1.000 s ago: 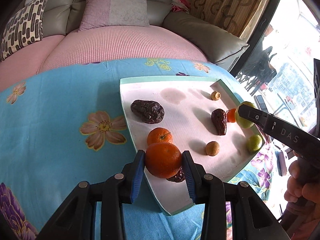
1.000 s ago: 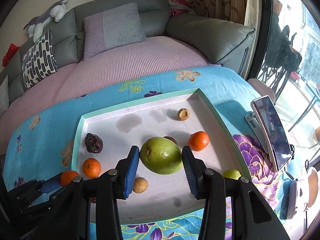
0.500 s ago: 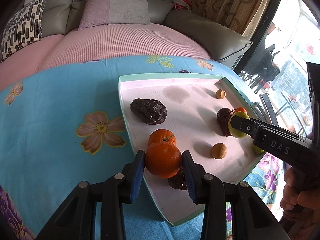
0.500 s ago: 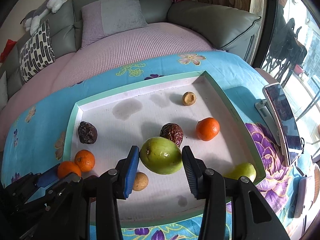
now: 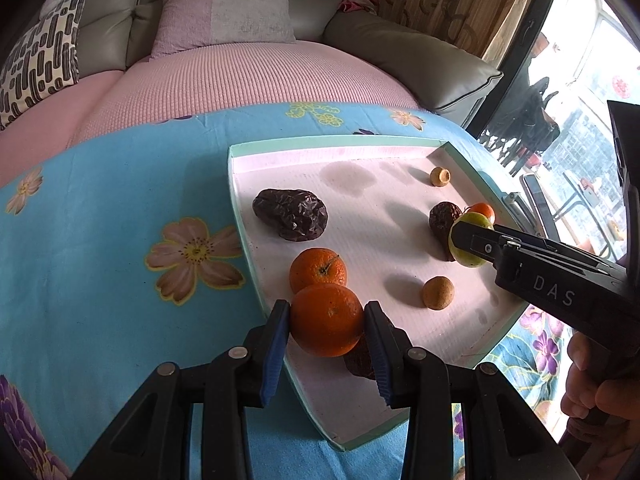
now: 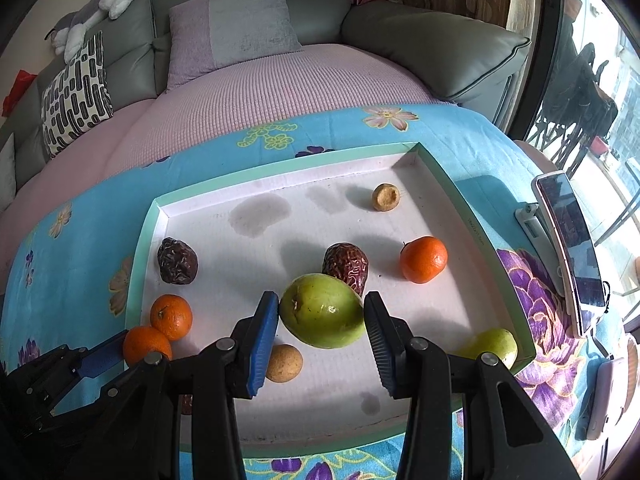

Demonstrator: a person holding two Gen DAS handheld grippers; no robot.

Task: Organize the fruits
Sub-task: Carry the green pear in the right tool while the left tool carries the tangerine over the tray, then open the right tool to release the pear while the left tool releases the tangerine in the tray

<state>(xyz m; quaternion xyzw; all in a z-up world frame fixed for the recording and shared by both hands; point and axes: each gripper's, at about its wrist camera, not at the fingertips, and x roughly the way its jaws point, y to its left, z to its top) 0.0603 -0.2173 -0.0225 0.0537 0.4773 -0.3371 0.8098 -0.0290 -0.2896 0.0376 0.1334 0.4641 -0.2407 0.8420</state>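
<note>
Green fruit point(image 6: 322, 316) between right jaws

Left claw point(image 5: 327, 322) clamped on an orange point(image 5: 326, 319), right claw point(image 6: 322, 316) gripping a green fruit point(image 6: 321, 315), both level

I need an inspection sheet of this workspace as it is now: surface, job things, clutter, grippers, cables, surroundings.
Surface: blue floral cloth with a green-rimmed tray on it.
Job's things: in the tray, three oranges, two green fruits, three dark wrinkled fruits, two small tan fruits.
Clutter: phone on a stand right of the tray.
Grippers: left gripper shut on an orange; right gripper shut on a green fruit.
Cables: nothing seen.
Surroundings: grey sofa, pillows, plush toy, window.
</note>
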